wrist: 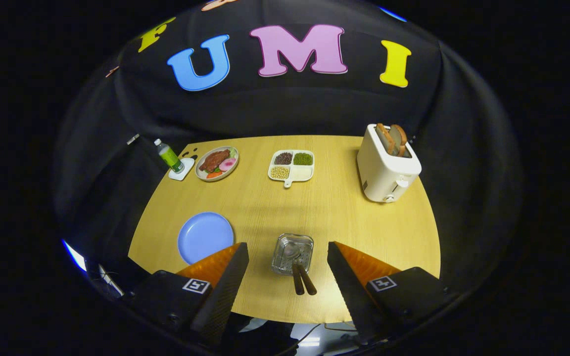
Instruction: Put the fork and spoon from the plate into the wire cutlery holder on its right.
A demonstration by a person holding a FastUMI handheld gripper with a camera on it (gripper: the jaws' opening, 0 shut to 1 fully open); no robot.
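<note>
Tool [287,257] held above the near edge of the table [344,217], fingers spread wide apart, nothing pinched between them. Wire cutlery holder [293,253] standing between the fingers, touching neither. Two wooden handles [303,280] leaning out of it toward the near side, side by side; heads inside the holder, blurred by the wires and glare, so hard to tell which is the fork and which the spoon. Blue plate [206,236] to the left of the holder, just beyond the left finger, its near rim covered by that finger; nothing lying on the visible part. Further back: green bottle [168,155] on a white coaster, a plate of food [216,163], a divided tray [291,166] with beans and grains, a white toaster [387,164] with two bread slices standing up. Near table edge hidden behind the tool body.
</note>
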